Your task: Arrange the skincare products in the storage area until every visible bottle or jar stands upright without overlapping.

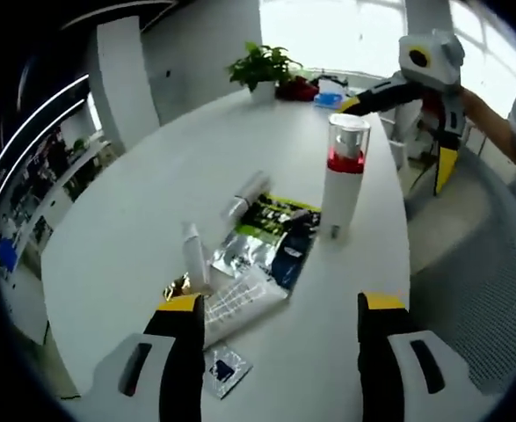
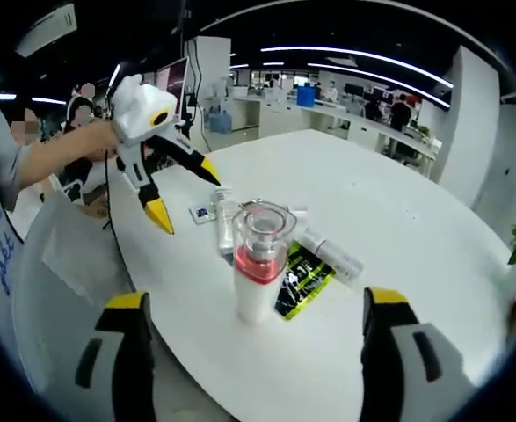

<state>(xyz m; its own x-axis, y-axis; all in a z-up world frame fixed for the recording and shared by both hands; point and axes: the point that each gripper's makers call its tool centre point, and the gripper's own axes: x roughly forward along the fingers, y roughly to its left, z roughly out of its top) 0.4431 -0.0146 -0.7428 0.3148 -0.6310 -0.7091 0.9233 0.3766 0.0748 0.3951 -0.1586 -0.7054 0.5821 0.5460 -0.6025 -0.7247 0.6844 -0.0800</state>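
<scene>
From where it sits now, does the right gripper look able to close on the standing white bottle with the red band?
Probably yes. The right gripper is open, its jaws spread either side of the white bottle, which stands upright just ahead. Nothing lies between them; the sachets sit beyond it.

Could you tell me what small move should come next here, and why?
Probably lower the open left gripper onto the white tube lying flat by the sachets and grip it for standing up: the pump bottle is already upright, and the tube lies nearest those jaws.
</scene>
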